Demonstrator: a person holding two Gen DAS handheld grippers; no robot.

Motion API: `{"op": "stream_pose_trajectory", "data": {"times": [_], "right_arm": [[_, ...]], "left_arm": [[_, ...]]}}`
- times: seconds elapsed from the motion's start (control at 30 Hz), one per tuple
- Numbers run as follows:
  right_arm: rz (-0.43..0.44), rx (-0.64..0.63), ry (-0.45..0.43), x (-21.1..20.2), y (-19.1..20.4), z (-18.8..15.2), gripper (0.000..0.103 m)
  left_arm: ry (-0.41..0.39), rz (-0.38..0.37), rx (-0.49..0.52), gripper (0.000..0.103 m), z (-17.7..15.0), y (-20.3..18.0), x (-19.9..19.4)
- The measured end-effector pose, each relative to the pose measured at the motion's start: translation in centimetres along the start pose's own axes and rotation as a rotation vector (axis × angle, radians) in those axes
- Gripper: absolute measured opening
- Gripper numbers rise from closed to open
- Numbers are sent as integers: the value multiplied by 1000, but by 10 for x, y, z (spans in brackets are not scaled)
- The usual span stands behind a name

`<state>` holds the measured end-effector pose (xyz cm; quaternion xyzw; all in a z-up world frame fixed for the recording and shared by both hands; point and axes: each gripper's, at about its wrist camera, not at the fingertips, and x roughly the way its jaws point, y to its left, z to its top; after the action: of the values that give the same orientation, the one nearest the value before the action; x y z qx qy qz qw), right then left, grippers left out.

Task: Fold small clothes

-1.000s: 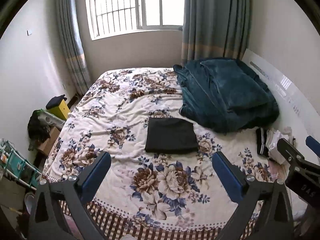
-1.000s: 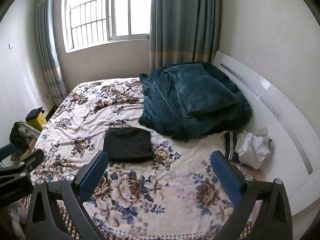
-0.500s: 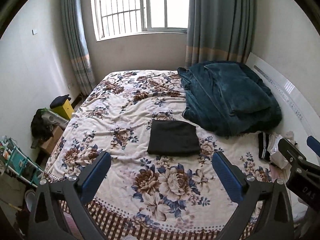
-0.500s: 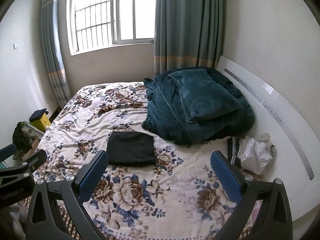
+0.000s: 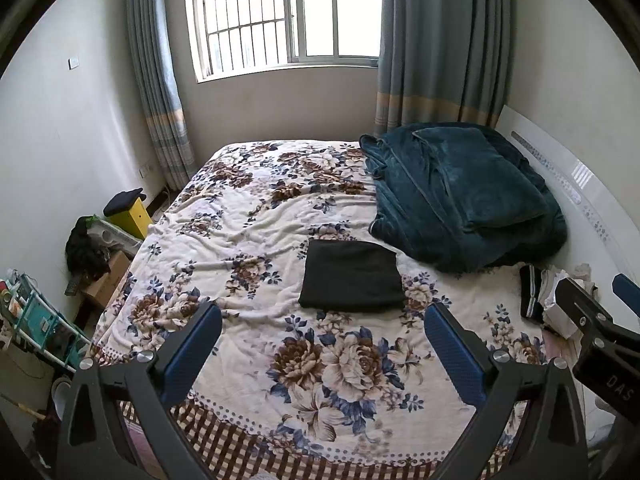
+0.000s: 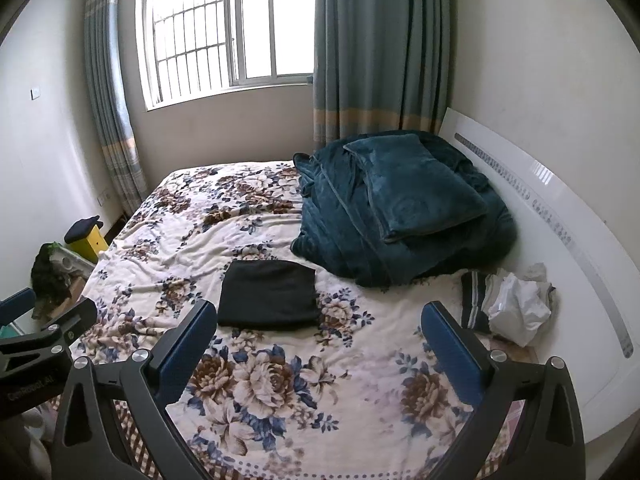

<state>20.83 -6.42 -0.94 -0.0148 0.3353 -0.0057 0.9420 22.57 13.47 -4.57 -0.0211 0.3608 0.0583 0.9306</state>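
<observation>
A black garment [image 5: 351,276] [image 6: 269,294] lies folded into a flat rectangle on the floral bedspread [image 5: 248,240] [image 6: 192,216], near the middle of the bed. My left gripper [image 5: 322,320] hangs open above the bed's near edge, well short of the garment, with nothing between its blue pads. My right gripper [image 6: 318,318] is open too and empty, held over the near right part of the bed. A small heap of clothes, one dark with striped trim [image 6: 474,298] and one white [image 6: 518,306], sits by the headboard.
A big teal blanket [image 5: 460,196] [image 6: 400,204] is piled at the far right. The white headboard [image 6: 560,232] runs along the right. Left of the bed stand a yellow box [image 5: 130,212], a cardboard box [image 5: 108,280] and a rack [image 5: 36,320]. A window with curtains is behind.
Both grippers have drawn back and tilted upward, so the bed and the folded garment sit lower and farther in both views. Both stay open and nothing on the bed has moved.
</observation>
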Motion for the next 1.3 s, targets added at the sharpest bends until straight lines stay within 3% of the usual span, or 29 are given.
{"op": "stream_pose_trajectory", "data": {"times": [1.3], "right_arm": [[8, 7, 0, -10, 1, -10, 103]], "left_arm": [[-2, -7, -11, 103, 1, -1, -2]]}}
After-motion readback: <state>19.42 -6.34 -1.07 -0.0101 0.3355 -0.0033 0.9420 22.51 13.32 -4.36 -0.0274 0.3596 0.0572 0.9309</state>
